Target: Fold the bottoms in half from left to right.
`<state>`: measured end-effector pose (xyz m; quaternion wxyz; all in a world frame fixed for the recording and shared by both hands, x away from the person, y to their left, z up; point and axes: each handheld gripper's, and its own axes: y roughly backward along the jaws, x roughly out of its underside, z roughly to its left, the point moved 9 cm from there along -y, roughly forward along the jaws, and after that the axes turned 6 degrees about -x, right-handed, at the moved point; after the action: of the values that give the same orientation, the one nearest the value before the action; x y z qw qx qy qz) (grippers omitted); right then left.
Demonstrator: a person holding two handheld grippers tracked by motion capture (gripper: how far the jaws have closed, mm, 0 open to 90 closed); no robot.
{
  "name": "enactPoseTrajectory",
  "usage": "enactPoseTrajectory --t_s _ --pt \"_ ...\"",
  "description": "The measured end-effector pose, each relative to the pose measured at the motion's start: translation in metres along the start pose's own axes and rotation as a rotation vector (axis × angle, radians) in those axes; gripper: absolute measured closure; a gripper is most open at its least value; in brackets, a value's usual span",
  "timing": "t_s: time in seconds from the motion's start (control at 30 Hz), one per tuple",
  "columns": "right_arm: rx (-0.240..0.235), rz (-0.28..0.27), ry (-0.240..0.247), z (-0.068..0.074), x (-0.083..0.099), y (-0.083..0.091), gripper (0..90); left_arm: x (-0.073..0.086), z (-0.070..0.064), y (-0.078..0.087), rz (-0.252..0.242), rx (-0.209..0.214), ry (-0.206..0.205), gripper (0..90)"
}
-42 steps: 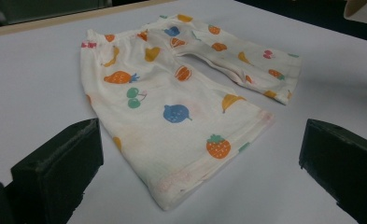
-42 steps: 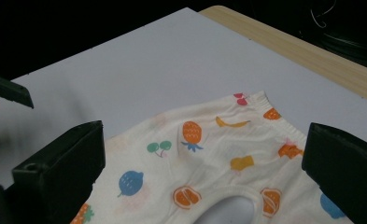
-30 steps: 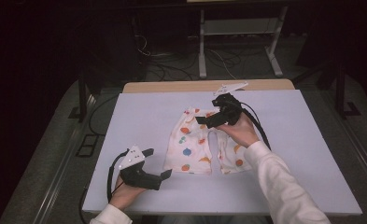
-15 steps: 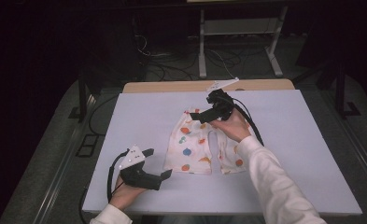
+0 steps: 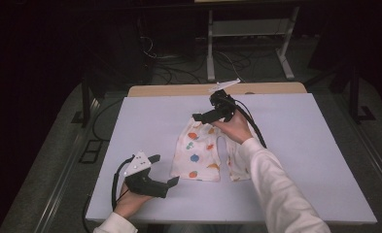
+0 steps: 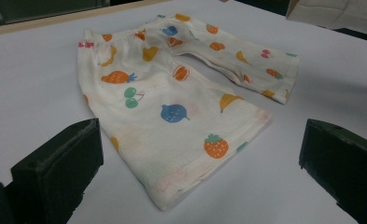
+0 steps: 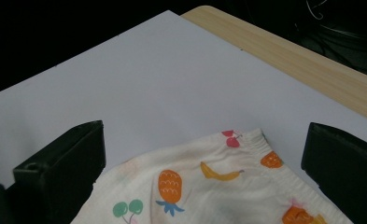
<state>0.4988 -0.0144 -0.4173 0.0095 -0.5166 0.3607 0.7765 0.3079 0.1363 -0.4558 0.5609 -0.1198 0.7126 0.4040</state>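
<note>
Lifted farther back, right gripper (image 5: 204, 116) hovers open-fingered over shorts (image 5: 198, 154) waistband; left gripper (image 5: 163, 171) rests open. Next: pinching the waistband, likely.

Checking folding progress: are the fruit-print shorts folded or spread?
Spread. The shorts lie flat on the table, both legs apart in a V, waistband showing.
</note>
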Motion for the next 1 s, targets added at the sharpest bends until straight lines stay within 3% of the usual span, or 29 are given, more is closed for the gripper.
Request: enactPoseTrajectory --t_s 0.8,1.0 --pt "0.05 -0.041 -0.084 -0.026 0.006 -0.043 0.0 0.0 0.0 0.0 0.0 0.001 0.001 0.0" --pt "0.077 -0.077 -0.131 -0.035 0.005 -0.049 0.0 0.0 -0.001 -0.001 0.002 0.002 0.002 0.0"
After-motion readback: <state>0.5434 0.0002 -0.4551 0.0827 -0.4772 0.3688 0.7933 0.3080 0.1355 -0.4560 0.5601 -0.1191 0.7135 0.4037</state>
